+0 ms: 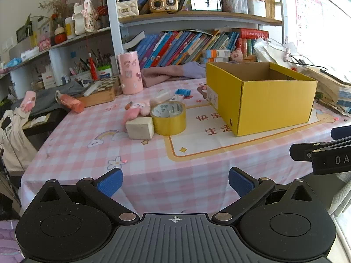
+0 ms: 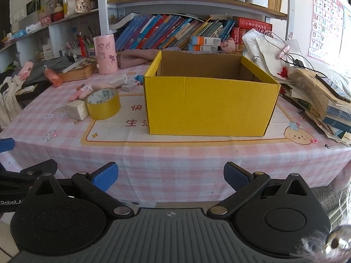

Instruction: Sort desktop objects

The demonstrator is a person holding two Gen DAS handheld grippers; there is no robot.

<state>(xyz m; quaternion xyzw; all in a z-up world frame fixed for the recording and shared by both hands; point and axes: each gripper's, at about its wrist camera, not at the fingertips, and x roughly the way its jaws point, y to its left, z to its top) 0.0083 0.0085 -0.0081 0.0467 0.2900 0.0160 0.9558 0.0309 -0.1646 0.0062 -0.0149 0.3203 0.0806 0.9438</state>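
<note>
Both grippers, left gripper (image 1: 174,183) and right gripper (image 2: 170,176), hover low in frame, fingers spread and empty, facing the open yellow box (image 2: 208,100) ready for the tape roll (image 1: 169,118).

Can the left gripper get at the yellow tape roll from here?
Probably yes: the left gripper is open, with bare tablecloth ahead up to the tape roll. A white block touches its left side.

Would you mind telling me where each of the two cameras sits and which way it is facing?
Left wrist: on the left gripper, off the table's near edge, facing the yellow tape roll and white block; its open blue fingers and the right gripper's side show.
Right wrist: on the right gripper, facing the yellow box squarely; open fingers show.
Shared: box, tape, block, pink cup, bookshelves.
</note>
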